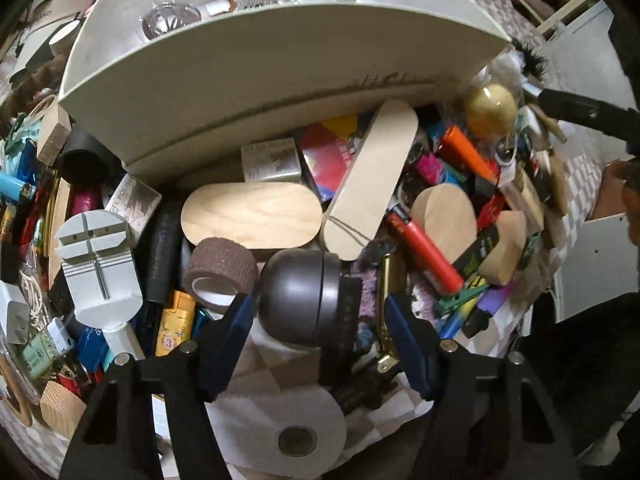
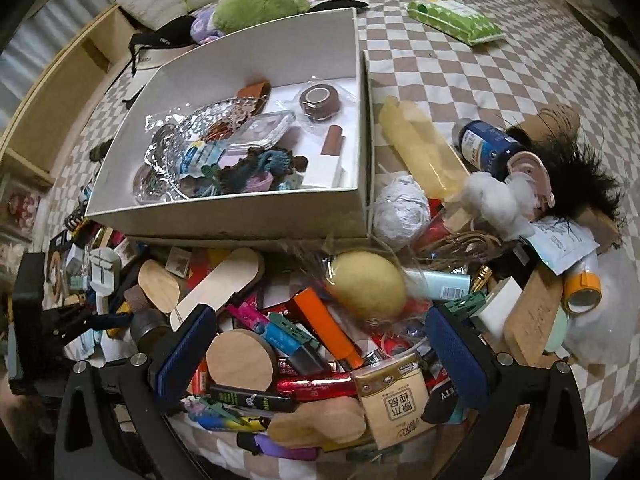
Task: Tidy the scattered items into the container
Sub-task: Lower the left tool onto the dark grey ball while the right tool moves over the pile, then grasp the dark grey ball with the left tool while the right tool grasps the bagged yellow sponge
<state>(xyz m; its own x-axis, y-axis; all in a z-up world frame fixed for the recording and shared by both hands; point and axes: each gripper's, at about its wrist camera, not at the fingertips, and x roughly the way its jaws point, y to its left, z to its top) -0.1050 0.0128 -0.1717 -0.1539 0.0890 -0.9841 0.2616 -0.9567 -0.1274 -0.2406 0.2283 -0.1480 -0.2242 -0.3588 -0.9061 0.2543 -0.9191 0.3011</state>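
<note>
A white cardboard box with smooth, straight walls sits on a brown-and-white checkered cloth, its long axis running away from the right wrist camera toward a green plush toy. Inside lie a roll of brown fuzzy tape, crinkled clear plastic bags and a knot of dark crocheted yarn. In front of the near wall a heap of small things covers the cloth: flat rounded wooden slats, a round wooden disc, a glossy orange lighter, a matte yellow ball, a black feather tuft and a tan pack of tissues. The left gripper has its blue-padded fingers spread apart on either side of a smooth, dark grey rounded cap; the left pad looks close to or against the cap, the right one stands clear of it. The cap's long axis runs roughly left to right, domed end leftward, just beside a second brown tape roll and above a white paper roll. The right gripper hangs open over the heap, its textured blue pads well apart, holding nothing.
</note>
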